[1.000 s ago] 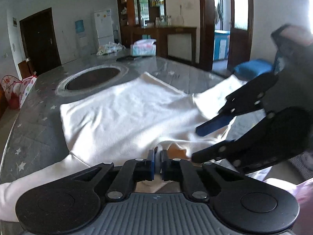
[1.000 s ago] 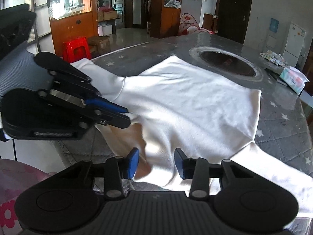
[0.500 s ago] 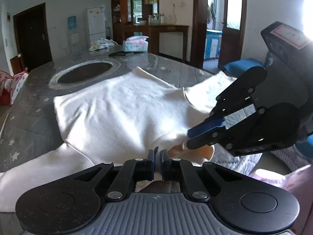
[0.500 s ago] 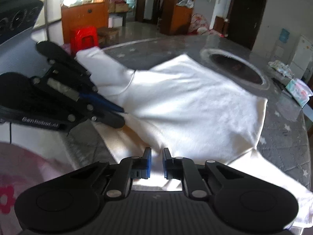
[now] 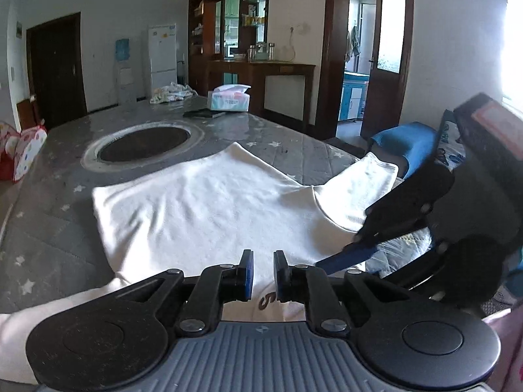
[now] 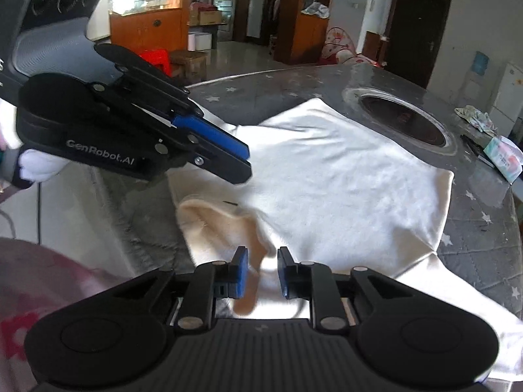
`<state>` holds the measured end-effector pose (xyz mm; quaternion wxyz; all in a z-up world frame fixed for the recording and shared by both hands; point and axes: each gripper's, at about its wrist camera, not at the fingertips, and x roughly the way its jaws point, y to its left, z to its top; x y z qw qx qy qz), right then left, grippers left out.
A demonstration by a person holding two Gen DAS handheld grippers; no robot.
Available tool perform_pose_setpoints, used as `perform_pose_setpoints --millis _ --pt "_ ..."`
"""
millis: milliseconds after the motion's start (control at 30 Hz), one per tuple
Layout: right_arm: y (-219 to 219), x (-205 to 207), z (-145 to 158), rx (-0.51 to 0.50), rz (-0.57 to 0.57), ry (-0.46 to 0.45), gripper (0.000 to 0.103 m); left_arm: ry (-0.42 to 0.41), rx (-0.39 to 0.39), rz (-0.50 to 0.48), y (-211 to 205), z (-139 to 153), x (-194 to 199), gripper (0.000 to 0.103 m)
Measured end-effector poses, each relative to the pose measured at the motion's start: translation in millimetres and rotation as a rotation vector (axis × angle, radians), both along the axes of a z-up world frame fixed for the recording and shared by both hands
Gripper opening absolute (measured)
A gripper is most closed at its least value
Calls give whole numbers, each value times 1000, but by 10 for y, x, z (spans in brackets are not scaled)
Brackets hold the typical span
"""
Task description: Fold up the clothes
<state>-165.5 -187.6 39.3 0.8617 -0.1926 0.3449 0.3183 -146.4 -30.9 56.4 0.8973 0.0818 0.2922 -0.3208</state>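
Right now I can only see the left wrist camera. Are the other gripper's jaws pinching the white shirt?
Observer: No. The right gripper has just been opening its jaws. A fold of the white shirt lies between them, not pinched.
Operator: Who's holding my gripper?
Observer: A hand in what looks like a white glove sits behind the left gripper.
Operator: What's past the table over there?
Observer: A red stool stands on the floor beyond the table.
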Motion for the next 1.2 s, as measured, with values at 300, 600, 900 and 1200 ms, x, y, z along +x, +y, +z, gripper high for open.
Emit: perform_pose_setpoints --millis 300,600,900,1200 --pt "-63 -114 117 -27 70 -44 2 30 -13 42 -16 -78 227 14" --pt "-114 -196 99 -5 119 18 4 82 44 -38 -190 -407 206 14" --pt "-239 149 30 40 -46 12 9 66 43 -63 -123 -408 79 14" --pt "-574 174 55 125 -152 10 28 26 20 -45 -167 -166 172 18"
